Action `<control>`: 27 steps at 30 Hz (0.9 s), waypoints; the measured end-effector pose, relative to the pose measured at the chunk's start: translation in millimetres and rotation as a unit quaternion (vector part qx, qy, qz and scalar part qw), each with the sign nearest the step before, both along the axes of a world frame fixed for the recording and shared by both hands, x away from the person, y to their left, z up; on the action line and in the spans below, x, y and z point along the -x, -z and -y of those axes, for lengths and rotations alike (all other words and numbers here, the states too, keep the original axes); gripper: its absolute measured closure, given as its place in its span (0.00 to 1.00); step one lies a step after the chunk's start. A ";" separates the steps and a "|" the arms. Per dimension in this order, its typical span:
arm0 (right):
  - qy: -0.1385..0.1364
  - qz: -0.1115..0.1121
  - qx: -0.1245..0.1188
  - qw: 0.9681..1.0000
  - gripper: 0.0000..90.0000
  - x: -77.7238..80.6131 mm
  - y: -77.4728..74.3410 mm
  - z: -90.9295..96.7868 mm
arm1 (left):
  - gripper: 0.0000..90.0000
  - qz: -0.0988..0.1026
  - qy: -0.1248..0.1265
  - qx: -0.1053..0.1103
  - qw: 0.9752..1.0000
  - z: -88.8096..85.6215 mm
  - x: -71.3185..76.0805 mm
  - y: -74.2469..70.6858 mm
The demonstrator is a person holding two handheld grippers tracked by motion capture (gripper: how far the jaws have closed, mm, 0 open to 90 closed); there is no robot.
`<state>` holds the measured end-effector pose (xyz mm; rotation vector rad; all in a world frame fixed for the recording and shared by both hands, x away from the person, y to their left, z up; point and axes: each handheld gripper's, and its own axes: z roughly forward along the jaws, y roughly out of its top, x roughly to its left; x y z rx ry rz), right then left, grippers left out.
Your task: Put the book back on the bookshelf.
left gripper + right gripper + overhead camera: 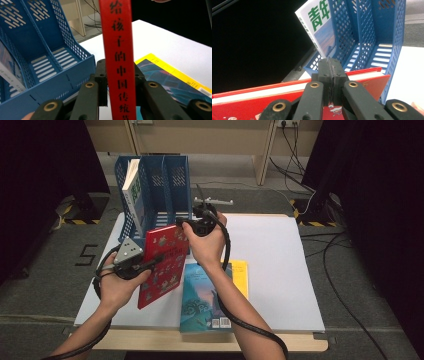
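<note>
At about nine o'clock on the bench (pixel 280 270), the left gripper (pixel 159 258) is clamped on the spine of the red book (pixel 162 265); the left gripper view shows its jaws pressing either side of that spine with its black characters. The book is held off the bench, tilted, its cover facing the person, just in front of the blue file rack (pixel 165 190) that stands at eleven o'clock. A white and green book (pixel 132 195) leans in the rack's leftmost slot; the other slots show bare slatted floors. Toward twelve o'clock of the red book, the right gripper (pixel 186 224) is clenched on its top edge, jaws pinched tight over cover and pages. Lying flat at five o'clock of the red book are a teal book (pixel 202 302) and, partly under it, a yellow book (pixel 241 275).
</note>
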<state>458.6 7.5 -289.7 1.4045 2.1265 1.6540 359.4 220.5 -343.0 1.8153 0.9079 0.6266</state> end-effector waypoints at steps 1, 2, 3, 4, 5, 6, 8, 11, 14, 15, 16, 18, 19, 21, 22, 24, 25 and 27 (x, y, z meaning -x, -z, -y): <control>-0.001 0.000 0.001 1.000 0.99 0.5 -0.2 -0.3 | 0.83 0.000 0.000 0.001 1.000 -0.5 0.1 0.2; -0.002 0.001 0.001 1.000 0.99 1.0 -0.4 -0.7 | 0.83 -0.001 0.001 0.001 1.000 -1.1 0.1 0.0; -0.002 0.001 0.002 1.000 0.99 1.8 -0.7 -1.2 | 0.83 -0.002 0.001 0.002 1.000 -1.5 -0.1 -0.1; -0.002 0.001 0.002 1.000 0.99 2.4 -1.0 -1.6 | 0.82 -0.003 0.001 0.002 1.000 -2.1 -0.4 -0.1; -0.002 0.004 0.004 1.000 0.99 2.7 -0.9 -1.7 | 0.82 -0.003 0.001 0.002 1.000 -2.3 -0.5 0.0; -0.003 0.003 0.003 1.000 0.99 3.2 -1.1 -2.0 | 0.82 -0.004 0.001 0.003 1.000 -2.7 -0.8 -0.1; -0.003 0.006 0.006 1.000 0.99 3.6 -1.0 -2.3 | 0.82 -0.007 0.002 0.004 1.000 -3.3 -1.1 -0.5; -0.004 0.007 0.006 1.000 0.99 3.7 -1.0 -2.6 | 0.83 -0.009 0.003 0.003 1.000 -3.3 -1.2 -1.0; -0.006 0.007 0.006 1.000 0.99 4.0 -1.1 -3.0 | 0.83 -0.018 0.003 0.004 1.000 -3.9 -1.9 -2.1; -0.007 0.006 0.006 1.000 0.99 4.7 -1.5 -3.4 | 0.83 -0.020 0.003 0.005 1.000 -3.9 -2.1 -2.3; -0.006 0.005 0.006 1.000 0.99 5.2 -2.0 -3.7 | 0.83 -0.023 0.004 0.005 1.000 -4.4 -2.4 -2.8; -0.007 0.007 0.009 1.000 0.99 5.4 -2.1 -4.1 | 0.83 -0.024 0.005 0.006 1.000 -4.9 -2.7 -2.7; -0.007 0.007 0.009 1.000 0.99 5.4 -2.1 -4.2 | 0.83 -0.021 0.004 0.008 1.000 -4.7 -2.9 -2.0; -0.006 0.007 0.008 1.000 0.99 5.2 -1.9 -4.2 | 0.83 -0.019 0.003 0.008 1.000 -4.5 -2.9 -1.6; -0.006 0.008 0.008 1.000 0.99 5.1 -1.8 -4.3 | 0.82 -0.018 0.002 0.007 1.000 -4.2 -3.1 -1.4; -0.008 0.007 0.006 1.000 0.99 5.3 -1.8 -4.9 | 0.81 -0.015 0.000 0.001 1.000 -2.9 -3.6 -0.6; -0.009 0.008 0.007 1.000 0.99 5.6 -1.8 -5.4 | 0.81 -0.014 0.000 0.000 1.000 -2.7 -3.7 -0.5; -0.009 0.011 0.010 1.000 0.99 6.1 -1.9 -6.0 | 0.83 -0.016 0.000 0.005 1.000 -3.0 -3.4 -0.4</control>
